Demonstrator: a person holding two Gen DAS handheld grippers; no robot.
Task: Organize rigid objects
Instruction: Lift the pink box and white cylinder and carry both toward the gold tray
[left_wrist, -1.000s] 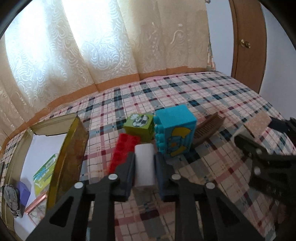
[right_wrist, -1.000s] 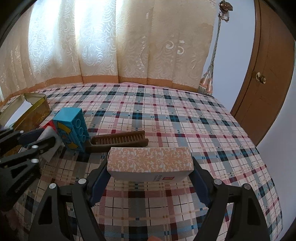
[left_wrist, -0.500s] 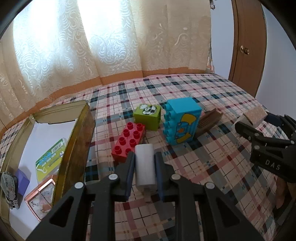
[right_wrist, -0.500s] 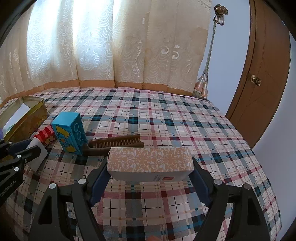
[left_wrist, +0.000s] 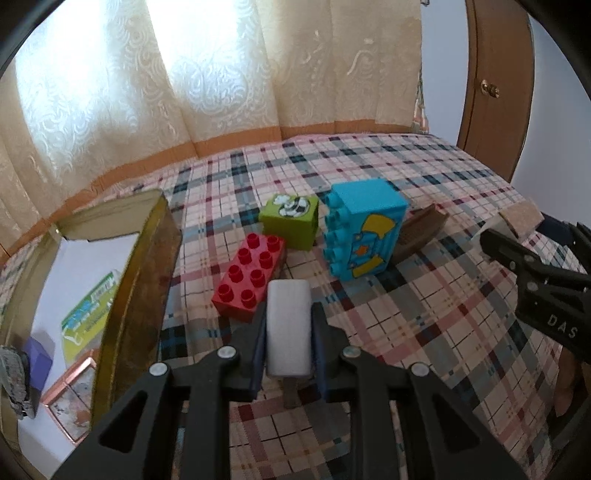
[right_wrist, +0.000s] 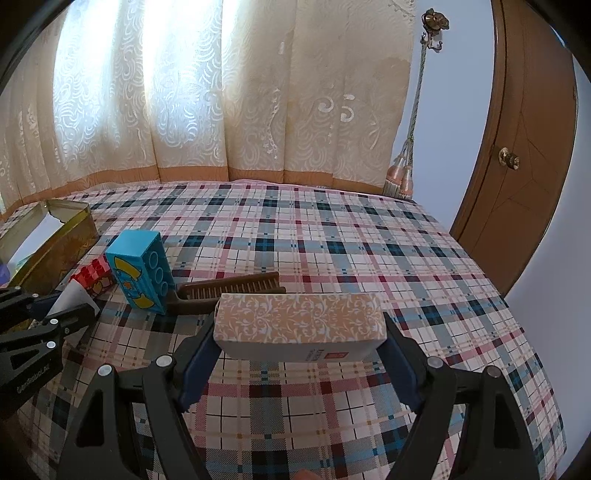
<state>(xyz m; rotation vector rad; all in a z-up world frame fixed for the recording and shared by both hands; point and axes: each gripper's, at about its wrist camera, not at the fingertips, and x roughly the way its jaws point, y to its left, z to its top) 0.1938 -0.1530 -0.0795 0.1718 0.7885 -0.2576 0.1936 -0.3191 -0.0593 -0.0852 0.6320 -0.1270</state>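
Observation:
My left gripper (left_wrist: 289, 321) is shut on a white block (left_wrist: 289, 325) and holds it above the plaid bed, just in front of a red brick (left_wrist: 251, 275). A green cube (left_wrist: 290, 219) and a blue brick (left_wrist: 364, 229) stand beyond it, with a brown comb (left_wrist: 417, 230) behind the blue brick. My right gripper (right_wrist: 299, 332) is shut on an orange patterned box (right_wrist: 299, 319), held above the bed near the comb (right_wrist: 231, 288). The blue brick (right_wrist: 142, 269) and my left gripper (right_wrist: 70, 306) show at the right wrist view's left.
An open gold tin (left_wrist: 142, 280) stands at the left and holds a green packet (left_wrist: 88, 314), a purple cube (left_wrist: 38, 363) and a copper-framed card (left_wrist: 70, 402). Curtains hang behind the bed. A wooden door (right_wrist: 532, 147) is at the right.
My left gripper has lifted and drawn back with the white block, so the red brick and tin show more fully. My right gripper has risen a little with the box.

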